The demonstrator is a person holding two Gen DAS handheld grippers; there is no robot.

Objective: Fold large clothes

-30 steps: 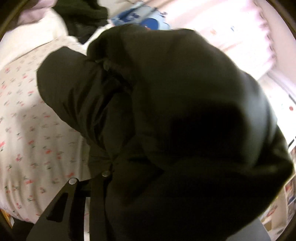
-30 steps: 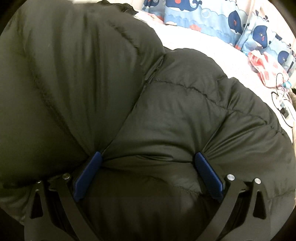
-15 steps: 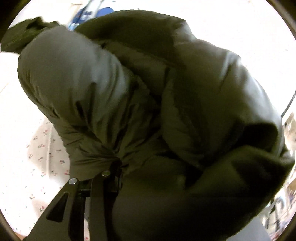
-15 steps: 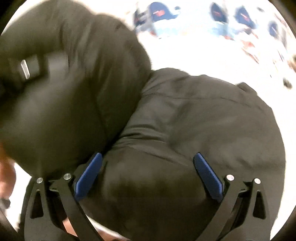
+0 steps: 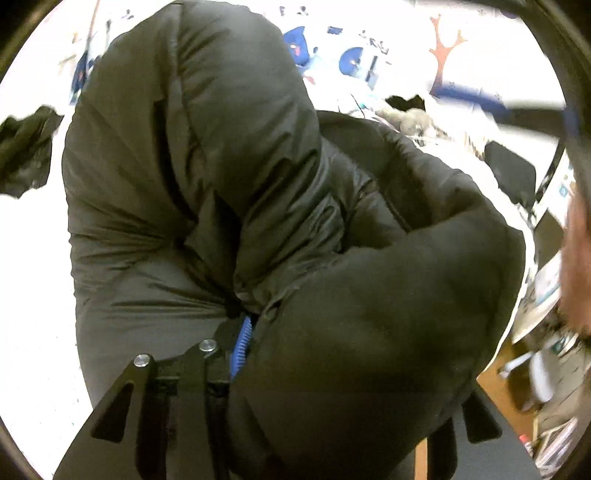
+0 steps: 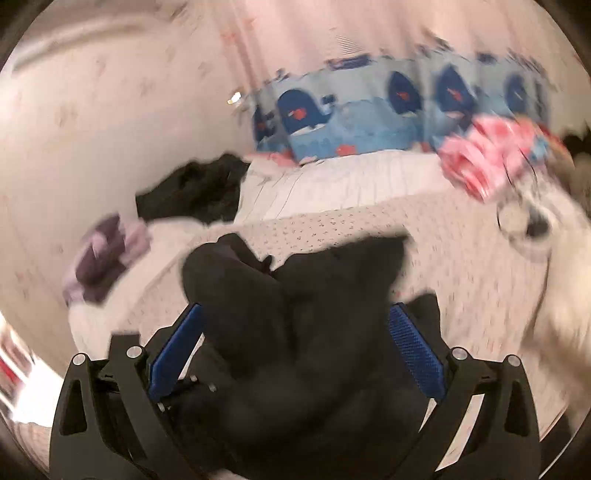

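A bed [image 6: 369, 229] covered by a pale sheet with small red specks fills the scene. Along its far edge stands a blue whale-print cushion [image 6: 351, 114], with a pink and white crumpled cloth [image 6: 495, 155] just beside it on the right. A black garment [image 6: 195, 192] lies near the wall on the left, and a purple folded cloth [image 6: 103, 258] sits nearer, apart from it. Behind everything hangs a pale pink curtain [image 6: 295, 33].
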